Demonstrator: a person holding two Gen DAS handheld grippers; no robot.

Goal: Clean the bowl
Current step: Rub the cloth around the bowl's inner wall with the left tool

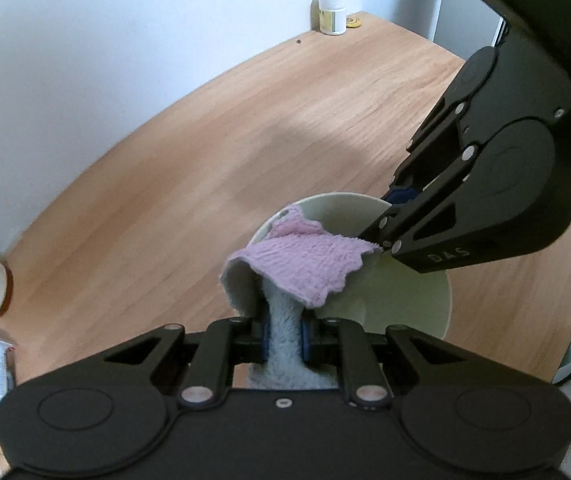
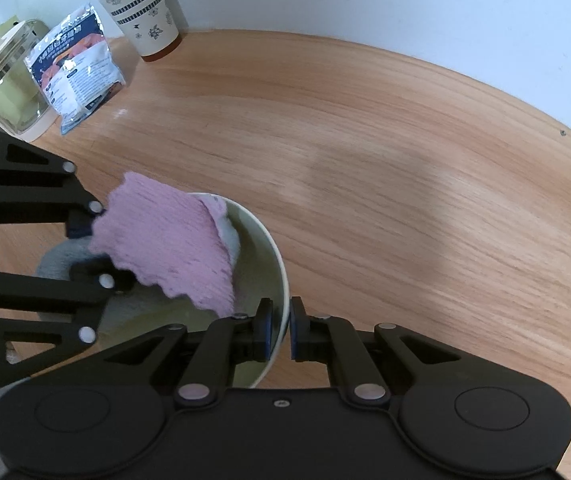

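A pale green round bowl (image 1: 413, 292) sits on the light brown wooden bench (image 1: 205, 160), close to the near edge.

The left tool (image 1: 284, 340) is squeezed tight on a fluffy cloth that is pink on one side and grey on the other (image 1: 305, 264). The grey part is pinched between its two blue pads. The pink part flops over the rim of the bowl and hangs down inside it. In the right wrist view the left tool (image 2: 85, 252) comes in from the left side, and the cloth (image 2: 173, 244) covers a lot of the inside of the bowl (image 2: 273, 256).

The right tool (image 2: 280, 330) is squeezed tight on the wall of the bowl. One pad is inside the bowl and one pad is outside. In the left wrist view the right tool (image 1: 381, 220) reaches down from the top right and grips the rim on the far right side.

At the back of the bench, by the white wall, stands a white paper cup with dark flower prints and a red lid (image 2: 141, 8). Beside it is a shiny blue and silver packet (image 2: 77, 68) and a clear plastic jug (image 2: 5, 84). A small white jar with a white lid (image 1: 331, 10) stands far away at the other back corner.
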